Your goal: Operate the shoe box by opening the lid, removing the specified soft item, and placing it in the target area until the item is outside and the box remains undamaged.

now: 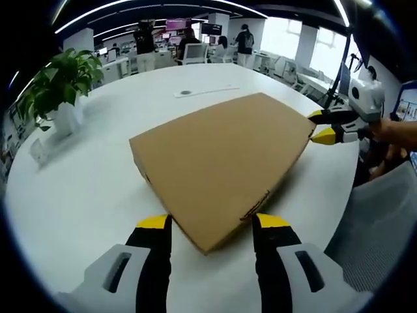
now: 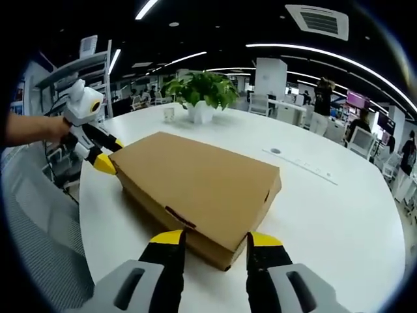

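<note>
While the closed box (image 1: 221, 166) lies flat on the white table (image 1: 85, 195), both grippers stand open. One corner sits between the left gripper (image 1: 212, 225) jaws, and another corner between the right gripper (image 2: 215, 240) jaws.

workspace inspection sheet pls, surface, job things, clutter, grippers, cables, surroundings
surface: round white table, mostly bare.
job's things: brown shoe box, lid closed, lying flat; soft item nothing seen.
clutter: potted plant near the table edge; a flat white strip beyond the box.
grippers: left gripper open, jaws either side of one box corner; right gripper open, jaws either side of the opposite corner.
cables: nothing seen.
surroundings: open office, desks, people standing in the background, a grey chair beside the table.
</note>
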Demonstrator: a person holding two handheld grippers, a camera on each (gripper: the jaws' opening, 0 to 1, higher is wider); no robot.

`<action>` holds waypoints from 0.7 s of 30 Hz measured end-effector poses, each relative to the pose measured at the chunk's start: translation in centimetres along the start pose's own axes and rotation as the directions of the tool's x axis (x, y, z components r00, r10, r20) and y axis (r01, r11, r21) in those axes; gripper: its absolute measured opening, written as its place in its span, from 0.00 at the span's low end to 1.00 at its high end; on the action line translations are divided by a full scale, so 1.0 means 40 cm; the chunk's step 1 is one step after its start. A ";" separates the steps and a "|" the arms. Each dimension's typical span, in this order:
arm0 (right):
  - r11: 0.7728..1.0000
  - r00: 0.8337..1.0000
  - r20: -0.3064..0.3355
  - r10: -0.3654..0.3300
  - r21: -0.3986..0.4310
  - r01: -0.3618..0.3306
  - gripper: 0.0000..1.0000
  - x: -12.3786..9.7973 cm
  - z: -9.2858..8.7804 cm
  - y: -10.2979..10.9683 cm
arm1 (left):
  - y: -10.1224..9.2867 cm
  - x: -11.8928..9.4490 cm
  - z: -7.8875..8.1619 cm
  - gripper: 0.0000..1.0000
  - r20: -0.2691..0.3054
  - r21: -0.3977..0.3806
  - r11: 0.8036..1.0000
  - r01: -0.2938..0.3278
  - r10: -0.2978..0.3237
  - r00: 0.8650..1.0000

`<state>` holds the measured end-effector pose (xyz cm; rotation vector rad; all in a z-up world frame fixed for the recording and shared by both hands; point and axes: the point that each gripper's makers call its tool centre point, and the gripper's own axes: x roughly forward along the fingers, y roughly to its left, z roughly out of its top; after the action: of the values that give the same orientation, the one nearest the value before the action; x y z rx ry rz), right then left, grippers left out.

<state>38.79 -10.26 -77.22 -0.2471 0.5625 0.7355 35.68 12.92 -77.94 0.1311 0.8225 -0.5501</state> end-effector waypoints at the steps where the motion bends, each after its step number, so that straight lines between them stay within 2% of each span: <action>1: 1.000 1.000 0.000 0.000 0.001 0.000 0.33 0.001 0.001 0.002 | 0.005 -0.003 -0.002 0.50 -0.002 0.005 1.000 0.004 -0.004 1.000; 21: 0.999 0.999 0.011 0.050 0.004 -0.051 0.31 0.026 0.025 0.130 | 0.100 -0.055 -0.045 0.50 -0.046 0.087 0.995 0.039 -0.035 0.998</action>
<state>36.20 -5.52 -77.08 -0.2252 0.5615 0.7840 35.35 17.81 -77.95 0.2101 0.8451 -0.6202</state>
